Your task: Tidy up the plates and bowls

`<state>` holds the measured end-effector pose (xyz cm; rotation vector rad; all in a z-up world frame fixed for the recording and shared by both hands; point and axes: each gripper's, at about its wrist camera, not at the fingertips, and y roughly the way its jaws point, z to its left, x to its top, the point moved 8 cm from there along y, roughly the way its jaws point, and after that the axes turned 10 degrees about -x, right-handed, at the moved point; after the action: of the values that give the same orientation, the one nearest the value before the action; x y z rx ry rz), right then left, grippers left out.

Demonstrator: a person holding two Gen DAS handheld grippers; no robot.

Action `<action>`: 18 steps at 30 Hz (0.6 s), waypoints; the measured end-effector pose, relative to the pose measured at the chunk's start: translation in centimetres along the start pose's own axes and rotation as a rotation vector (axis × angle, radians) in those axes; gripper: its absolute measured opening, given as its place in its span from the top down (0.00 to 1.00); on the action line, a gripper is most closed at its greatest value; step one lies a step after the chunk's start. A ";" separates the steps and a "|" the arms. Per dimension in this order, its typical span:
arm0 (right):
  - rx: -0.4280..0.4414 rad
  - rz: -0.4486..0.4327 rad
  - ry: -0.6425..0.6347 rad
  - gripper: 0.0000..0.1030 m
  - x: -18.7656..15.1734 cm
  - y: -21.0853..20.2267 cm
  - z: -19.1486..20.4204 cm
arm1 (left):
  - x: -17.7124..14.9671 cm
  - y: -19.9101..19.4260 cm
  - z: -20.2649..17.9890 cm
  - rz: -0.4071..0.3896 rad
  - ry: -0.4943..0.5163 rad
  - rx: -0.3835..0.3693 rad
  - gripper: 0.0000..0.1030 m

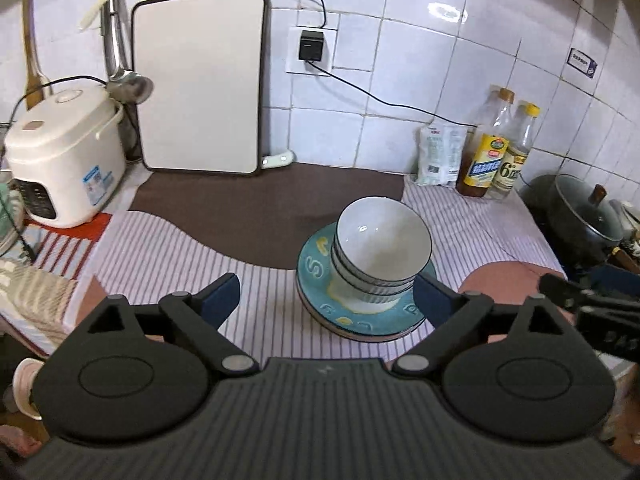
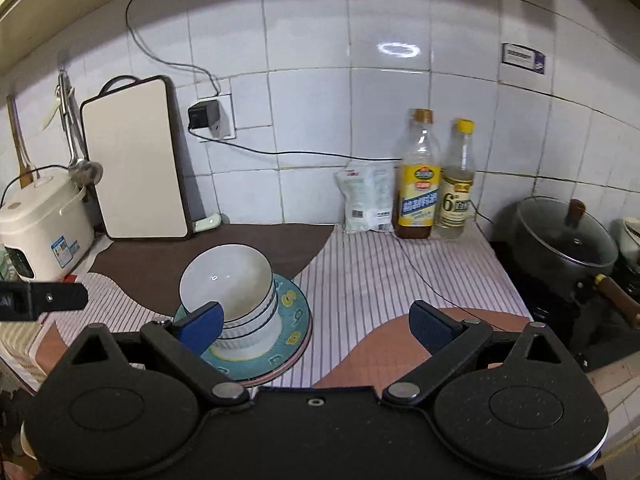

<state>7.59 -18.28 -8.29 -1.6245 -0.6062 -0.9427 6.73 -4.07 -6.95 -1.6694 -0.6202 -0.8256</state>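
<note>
A stack of white bowls point(image 1: 380, 248) with dark rim lines sits on a teal patterned plate point(image 1: 320, 280), which lies on another plate with a pink edge. The stack also shows in the right wrist view point(image 2: 236, 284), on the teal plate point(image 2: 294, 312). My left gripper point(image 1: 326, 300) is open and empty, hovering in front of the stack, its right finger beside the plate. My right gripper point(image 2: 316, 326) is open and empty, with its left finger in front of the bowls. The right gripper's tip shows at the right edge of the left wrist view point(image 1: 580, 296).
The striped cloth point(image 1: 160, 256) covers the counter. A rice cooker point(image 1: 60, 160) stands left, a cutting board point(image 1: 200, 80) leans on the tiled wall. Two bottles point(image 2: 436, 180) and a white packet point(image 2: 366, 196) stand at the back. A lidded pot point(image 2: 564, 240) sits at right.
</note>
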 end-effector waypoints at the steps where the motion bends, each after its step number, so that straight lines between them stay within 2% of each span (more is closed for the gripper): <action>1: -0.010 0.007 -0.001 0.02 -0.1 -0.3 -0.2 | -0.2 -0.3 -0.1 0.004 0.002 0.015 0.08; 4: -0.048 0.018 -0.041 0.01 -0.5 -1.3 -0.6 | -0.8 -0.7 -0.5 0.010 0.015 0.063 0.08; 7: -0.080 0.028 -0.049 0.01 -0.8 -2.0 -1.1 | -1.3 -1.2 -1.0 -0.005 0.026 0.060 0.08; 18: -0.071 0.016 -0.034 0.01 -1.6 -3.5 -2.2 | -2.6 -2.1 -2.0 -0.009 0.041 0.082 0.08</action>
<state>3.37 -19.33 -7.56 -1.7098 -0.5880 -0.9355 3.10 -5.48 -7.44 -1.5731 -0.6256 -0.8288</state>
